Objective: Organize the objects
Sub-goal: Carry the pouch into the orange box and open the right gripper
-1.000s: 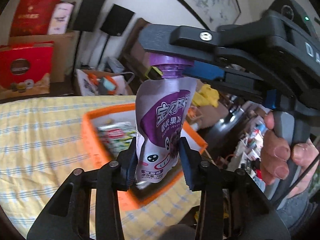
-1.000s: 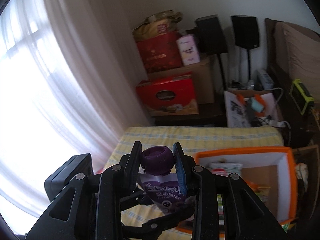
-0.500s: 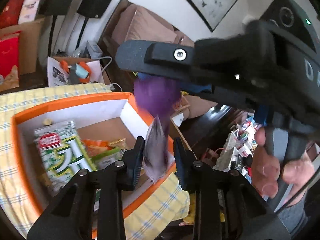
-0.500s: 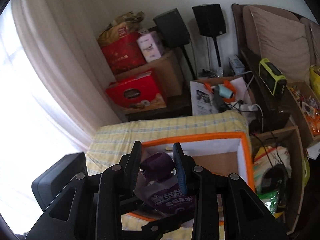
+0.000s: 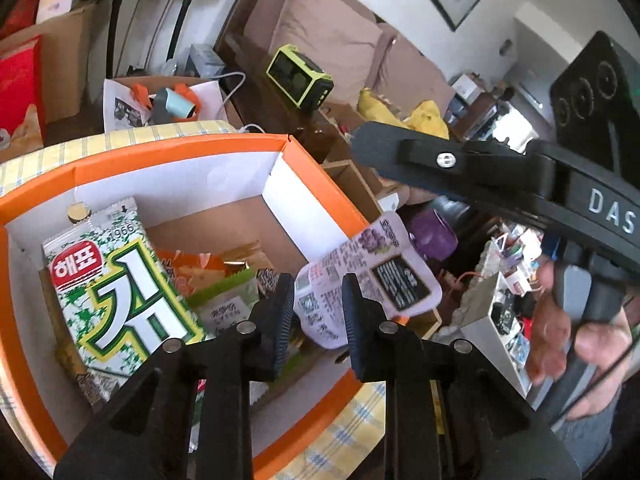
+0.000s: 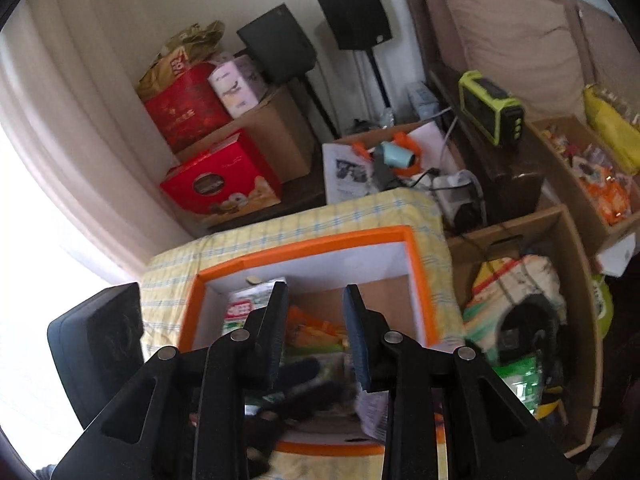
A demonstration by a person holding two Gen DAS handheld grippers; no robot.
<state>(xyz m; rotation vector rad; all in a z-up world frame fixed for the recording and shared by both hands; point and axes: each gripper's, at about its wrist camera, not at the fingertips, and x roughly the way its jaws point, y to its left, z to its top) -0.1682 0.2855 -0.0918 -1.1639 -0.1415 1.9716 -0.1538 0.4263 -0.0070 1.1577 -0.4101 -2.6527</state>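
Hanging over the near right corner of the orange box, the left hand-held gripper fills the bottom of the left wrist view, its jaws having just been closing, with the lower corner of the pouch between the pads, which look to be pinching it. The pouch shows its pale printed back and slants toward 2 o'clock, where its purple cap sits outside the box wall and under the right hand-held gripper. That tool reaches in from 3 o'clock, gripped by a person's hand. Inside the box, at 9 o'clock, a green and white snack packet lies flat on other wrappers. The box stands on a yellow checked cloth covering the bench. In the right wrist view, the right hand-held gripper points down into the same box; its jaws stand narrowly apart with nothing between the pads, only the box contents showing through the gap. A pale, blurred part of the pouch shows at 5 o'clock, below the right finger. The snack packet lies just left of the left finger. Red gift boxes sit at 10 o'clock beyond the bench.
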